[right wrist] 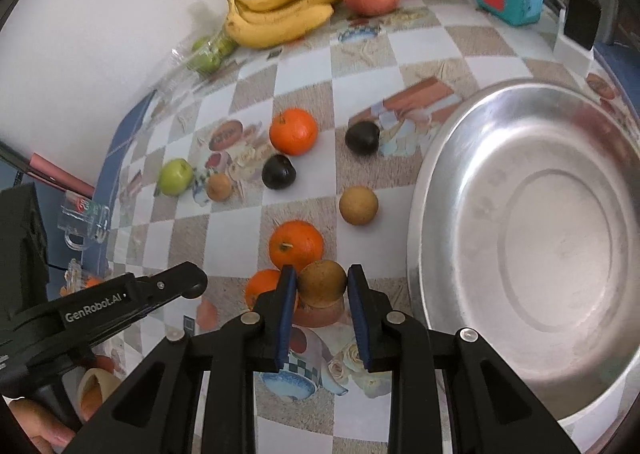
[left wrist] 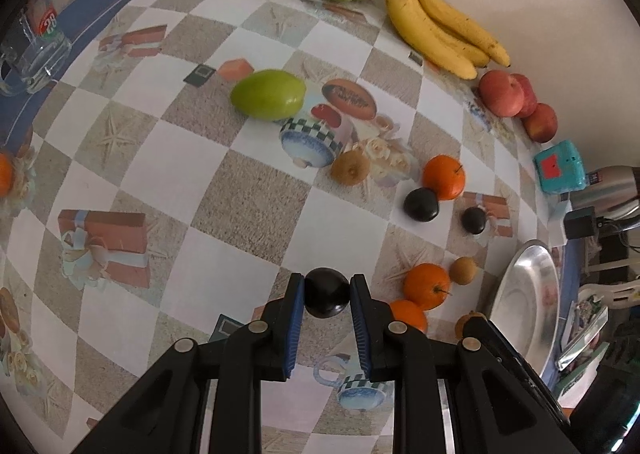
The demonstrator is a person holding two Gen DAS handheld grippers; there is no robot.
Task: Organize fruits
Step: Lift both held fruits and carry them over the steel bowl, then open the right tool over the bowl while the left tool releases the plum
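Right wrist view: "GenRobot.AI" on left tool (right wrist: pixel 192 286); right tool (right wrist: pixel 322 286) clamps brown fruit (right wrist: pixel 322 283); left clamps dark plum (left wrist: pixel 326 292).

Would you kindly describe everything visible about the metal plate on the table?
The metal plate is a large, round, shiny silver dish, apparently steel or aluminium, with a wide sloping rim and a flat circular centre. It holds nothing and lies flat on the checkered tablecloth, to the right of the scattered fruit. No fruit touches it; the right tool holds a brown fruit just beside its rim.

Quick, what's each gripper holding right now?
Left gripper: shut on a dark plum.
Right gripper: shut on a brown round fruit.
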